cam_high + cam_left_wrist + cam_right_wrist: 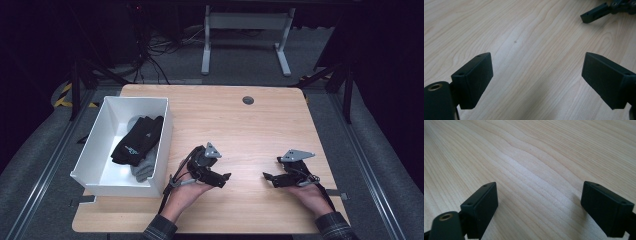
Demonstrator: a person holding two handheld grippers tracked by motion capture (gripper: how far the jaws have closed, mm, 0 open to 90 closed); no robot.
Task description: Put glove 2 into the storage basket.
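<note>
At the far left of the desk (260, 125), a white box (100, 145) is seen from the high view. Inside it, black socks (137, 140) are laid on top of a grey sock (145, 169). The socks are kept well apart from both tongs, off to the left of them, with the box wall in between.

Just to the right of the box, the left tongs (225, 178) are held low over the wood in the person's left hand (187, 192). Their tips are pointed to the right, toward the other tongs. In the left gripper view, the left tongs (536, 80) are seen spread wide, and bare wood is seen between the two black jaws. Nothing is held by them. The tip of the other tongs can be seen at the top right of that view.

Farther right, the right tongs (267, 177) are held in the right hand (310, 195), with their tips pointed left. The two pairs of tongs are faced toward each other, with a gap of bare desk between them. In the right gripper view, the right tongs (539, 205) are also seen spread wide, close above the wood grain, and nothing is gripped.
</note>
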